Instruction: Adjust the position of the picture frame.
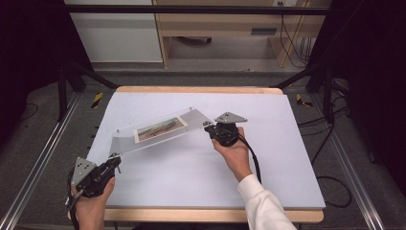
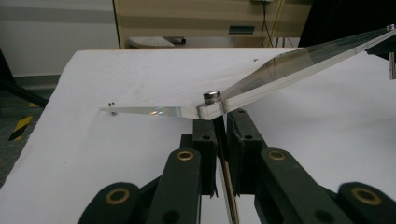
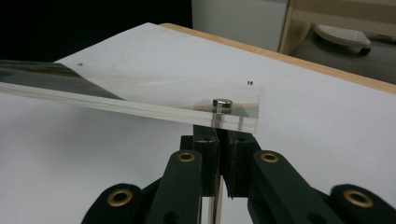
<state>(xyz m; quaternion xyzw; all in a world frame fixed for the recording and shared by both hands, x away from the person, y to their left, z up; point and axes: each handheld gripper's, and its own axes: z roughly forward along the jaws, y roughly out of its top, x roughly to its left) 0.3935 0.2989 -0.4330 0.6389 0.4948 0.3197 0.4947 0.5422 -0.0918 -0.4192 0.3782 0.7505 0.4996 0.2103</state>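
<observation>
A flat, clear acrylic frame [image 1: 160,129] with a photo sandwiched inside hangs tilted above the white-covered worktop [image 1: 201,167]. The left gripper [image 1: 114,162] clamps one glossy corner beside a small round metal stud [image 2: 211,96]; the right gripper [image 1: 208,127] clamps the opposite corner.

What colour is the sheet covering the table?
The table cover is a pale lavender-white, plain with no pattern; the high view shows it best.

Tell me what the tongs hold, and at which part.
Both tongs, left and right, grip one clear acrylic photo frame at opposite corners, beside its metal studs.
</observation>
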